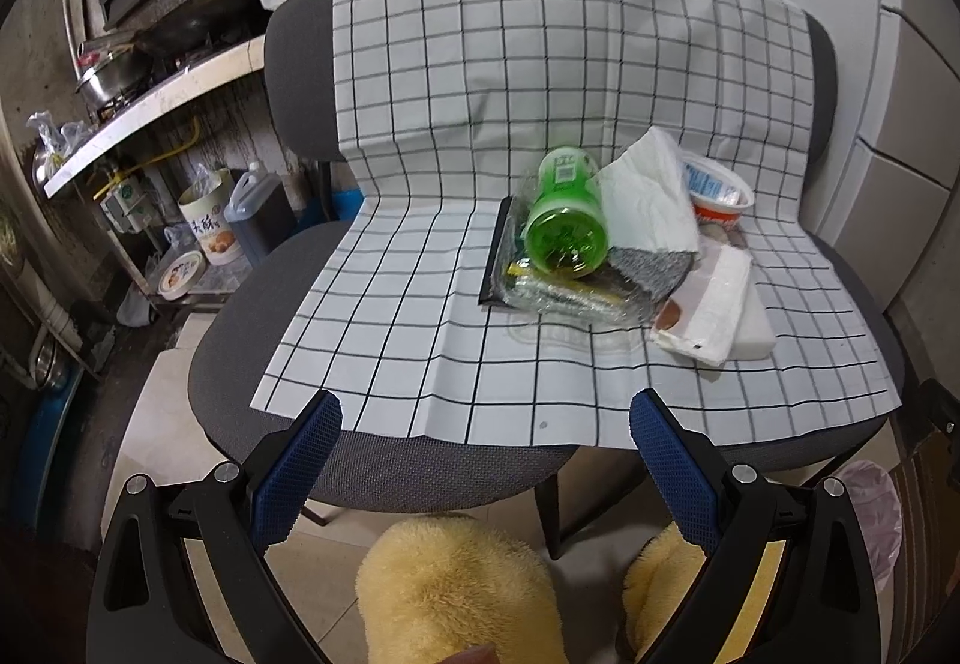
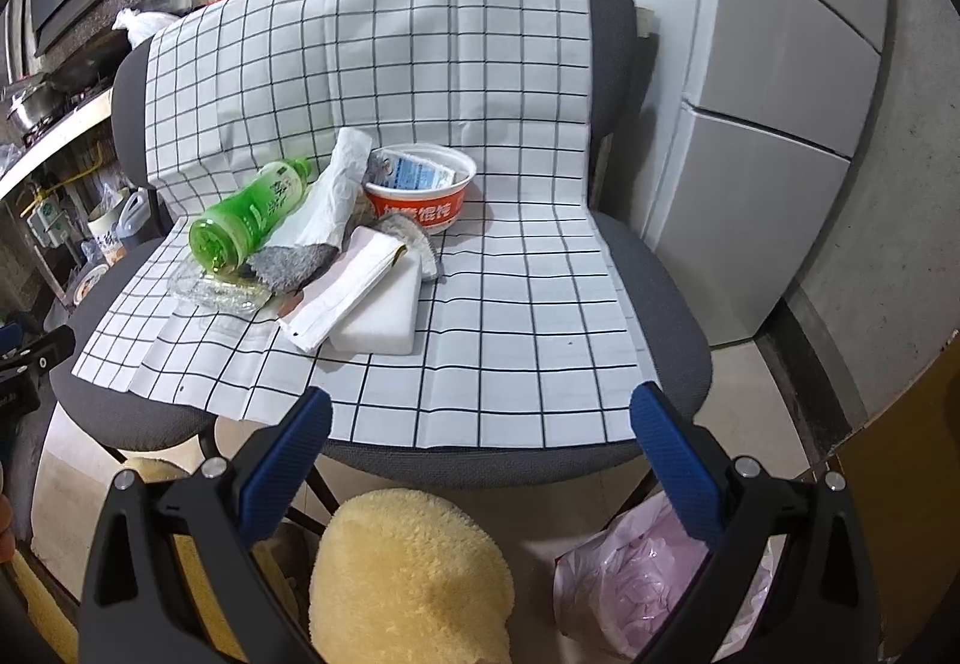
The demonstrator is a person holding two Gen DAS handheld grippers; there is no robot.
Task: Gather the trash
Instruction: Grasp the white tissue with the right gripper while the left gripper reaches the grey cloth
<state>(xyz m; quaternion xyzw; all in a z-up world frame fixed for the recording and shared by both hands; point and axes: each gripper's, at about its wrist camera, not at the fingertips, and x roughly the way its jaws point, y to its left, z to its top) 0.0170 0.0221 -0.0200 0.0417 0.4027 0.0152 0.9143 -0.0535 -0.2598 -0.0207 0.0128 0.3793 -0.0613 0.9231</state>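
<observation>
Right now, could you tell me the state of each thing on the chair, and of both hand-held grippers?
Green bottle: lying on its side, cap off.
Instant-noodle bowl: upright, open, wrapper inside.
White tissue: crumpled, leaning on the bottle.
White foam block: lying flat.
Left hand-held gripper: open, empty.
Right hand-held gripper: open, empty.

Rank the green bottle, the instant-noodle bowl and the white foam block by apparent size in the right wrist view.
1. green bottle
2. white foam block and instant-noodle bowl: these look alike, and the block is partly covered and nearer, so unranked.
</observation>
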